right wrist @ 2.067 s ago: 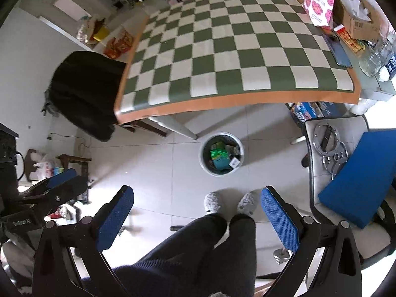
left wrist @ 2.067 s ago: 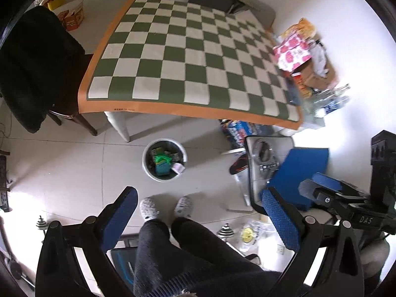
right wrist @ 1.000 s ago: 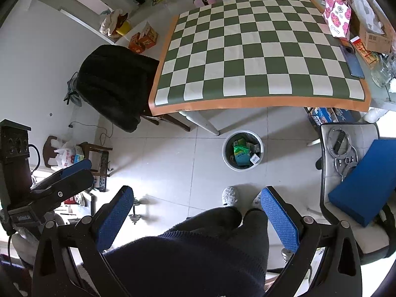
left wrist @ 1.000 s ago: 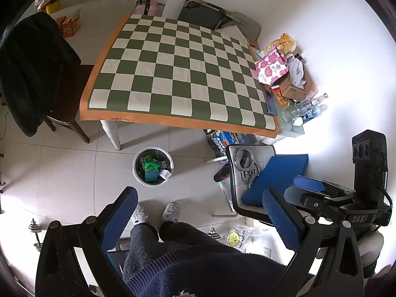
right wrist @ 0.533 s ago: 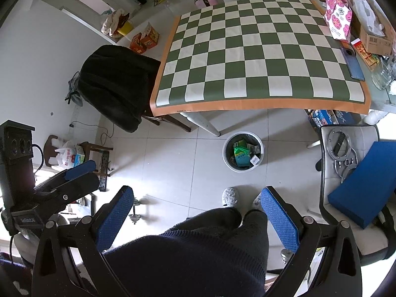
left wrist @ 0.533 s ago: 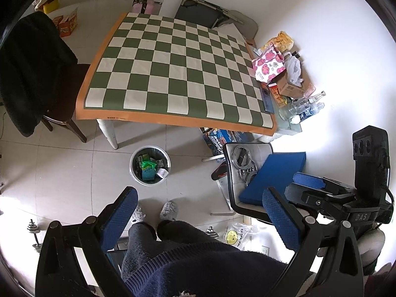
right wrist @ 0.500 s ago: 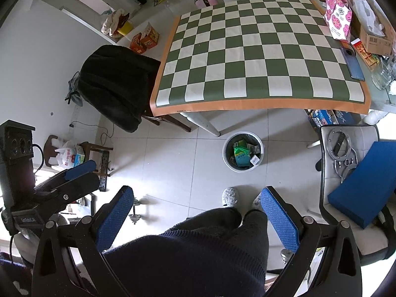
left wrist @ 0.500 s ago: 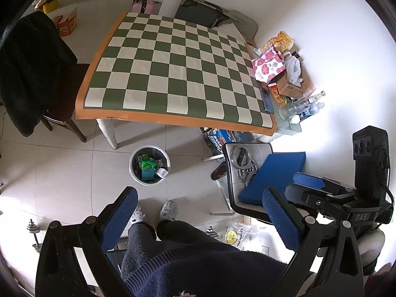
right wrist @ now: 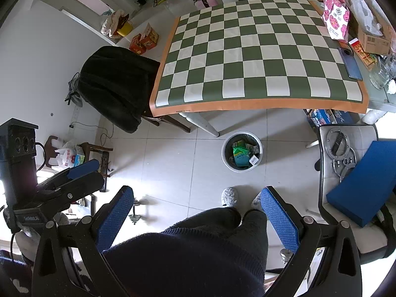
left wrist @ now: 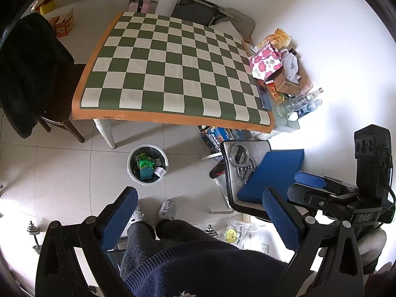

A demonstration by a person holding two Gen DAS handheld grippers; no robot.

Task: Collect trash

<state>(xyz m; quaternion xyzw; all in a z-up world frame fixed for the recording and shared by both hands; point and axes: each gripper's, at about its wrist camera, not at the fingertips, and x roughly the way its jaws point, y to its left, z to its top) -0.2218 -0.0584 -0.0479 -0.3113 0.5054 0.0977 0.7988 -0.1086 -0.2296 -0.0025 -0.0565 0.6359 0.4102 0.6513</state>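
While both your left gripper [left wrist: 199, 214] and right gripper [right wrist: 198, 212] hang spread and empty, the bin [left wrist: 147, 164] holds seemingly light, crushable wrappers; grip its stiff rim.

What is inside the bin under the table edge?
The bin holds packaging: a green wrapper, a teal packet and a small white box. Whatever lies beneath that top layer is covered.
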